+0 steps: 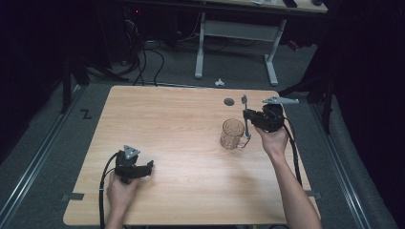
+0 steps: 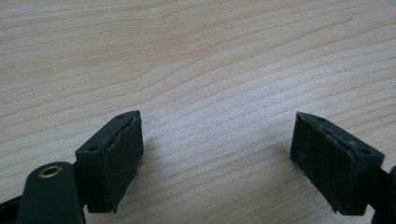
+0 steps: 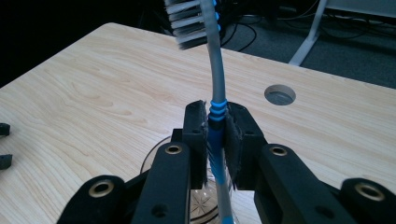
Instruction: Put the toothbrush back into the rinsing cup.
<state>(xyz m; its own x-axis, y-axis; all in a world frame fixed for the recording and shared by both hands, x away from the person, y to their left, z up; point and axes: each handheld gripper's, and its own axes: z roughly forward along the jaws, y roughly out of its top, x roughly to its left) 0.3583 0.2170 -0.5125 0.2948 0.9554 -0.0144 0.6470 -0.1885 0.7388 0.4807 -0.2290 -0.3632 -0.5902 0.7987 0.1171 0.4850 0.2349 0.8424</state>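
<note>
A grey and blue toothbrush [image 3: 217,70] stands upright, bristles at the top, clamped between the jaws of my right gripper [image 3: 215,122]. In the high view the toothbrush [image 1: 245,114] rises just right of a clear glass mug [image 1: 232,133], with the right gripper [image 1: 249,117] holding it beside the mug's handle. The rim of the mug [image 3: 203,198] shows beneath the right jaws. My left gripper [image 1: 149,167] rests low at the table's front left, open, and its pads [image 2: 122,158] have only bare wood between them.
The wooden table [image 1: 181,143] has a round cable hole [image 1: 229,101] near its back edge, behind the mug. Beyond the table stand a white desk frame [image 1: 236,43] and cables on the grey floor. A cable trails from each gripper.
</note>
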